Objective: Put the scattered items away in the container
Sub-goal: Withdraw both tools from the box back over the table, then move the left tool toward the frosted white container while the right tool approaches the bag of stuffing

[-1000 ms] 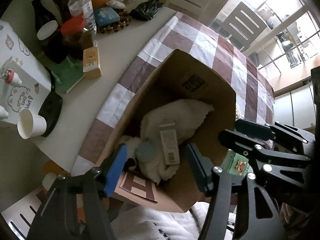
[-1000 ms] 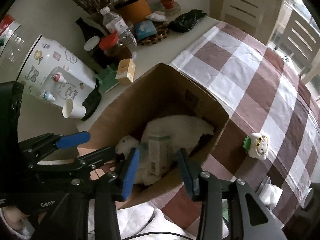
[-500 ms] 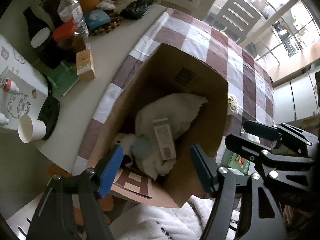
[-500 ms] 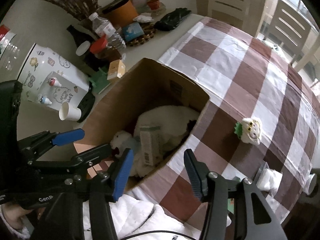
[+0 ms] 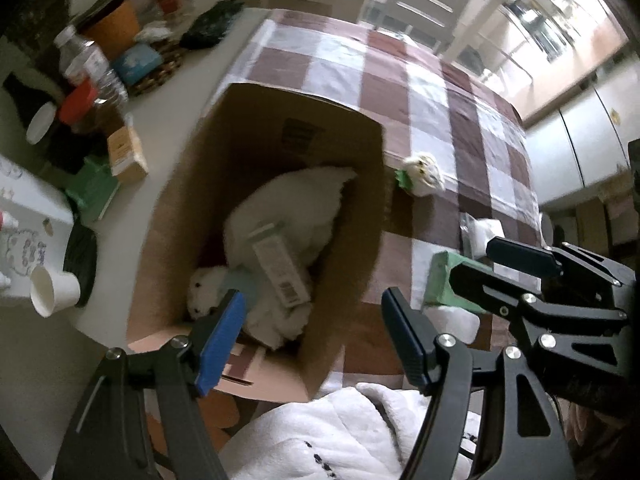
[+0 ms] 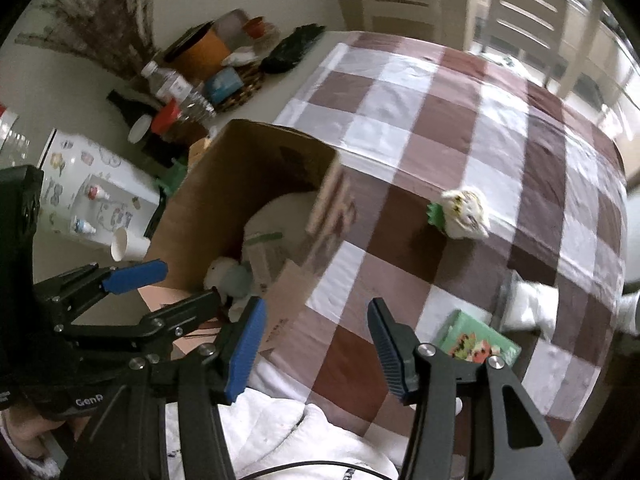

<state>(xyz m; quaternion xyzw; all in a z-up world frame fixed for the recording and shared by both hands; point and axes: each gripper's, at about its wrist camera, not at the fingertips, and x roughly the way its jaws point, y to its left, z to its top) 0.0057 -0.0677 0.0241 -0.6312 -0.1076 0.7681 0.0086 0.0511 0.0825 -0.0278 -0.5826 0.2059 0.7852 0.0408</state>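
The cardboard box (image 5: 344, 208) is standing on the bench, holding a white plush (image 5: 292, 208) and a slim carton (image 5: 280, 268). Both grippers, left (image 5: 312, 340) and right (image 6: 316, 344), are hovering released and empty, their jaws having just widened; a small plush (image 6: 464, 212) is lying outside on the checked cloth (image 6: 440, 128).

The letters "GenR" stand in white on the black body of the left gripper (image 6: 182, 292), left of the right gripper's (image 6: 316, 342) fingers. Other print is too blurry.

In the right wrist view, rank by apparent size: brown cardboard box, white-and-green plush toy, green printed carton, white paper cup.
1. Brown cardboard box
2. Green printed carton and white-and-green plush toy: look alike; carton is nearer and partly hidden, so unranked
3. White paper cup
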